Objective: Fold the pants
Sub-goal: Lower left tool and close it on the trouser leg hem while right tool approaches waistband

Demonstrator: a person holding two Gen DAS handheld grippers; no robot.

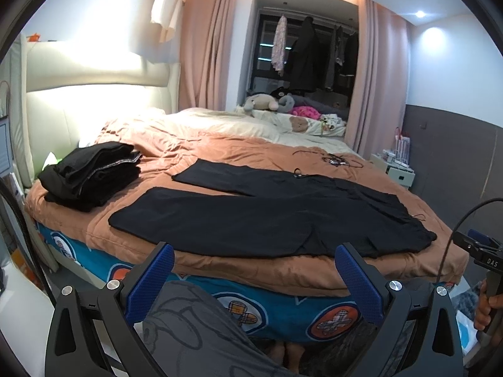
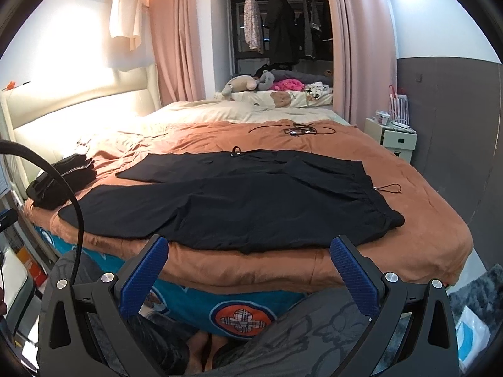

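Observation:
Black pants [image 1: 267,213] [image 2: 245,201] lie spread flat on the orange bedcover, legs pointing left and waistband to the right. A drawstring [image 2: 389,187] trails off the waistband. My left gripper [image 1: 254,260] hangs open in front of the bed's near edge, just short of the pants, with nothing between its blue fingers [image 1: 157,279]. My right gripper [image 2: 248,254] is open too, held before the near hem of the pants and holding nothing. In the left wrist view the right gripper's body shows at the far right, a hand [image 1: 487,301] around its handle.
A stack of folded black clothes [image 1: 91,172] [image 2: 59,182] sits at the bed's left, near the headboard. Black cords [image 2: 295,130] lie on the far side of the cover. Plush toys [image 1: 267,103] rest beyond. A white nightstand [image 2: 393,138] stands right. The person's grey-trousered legs [image 1: 201,330] are below.

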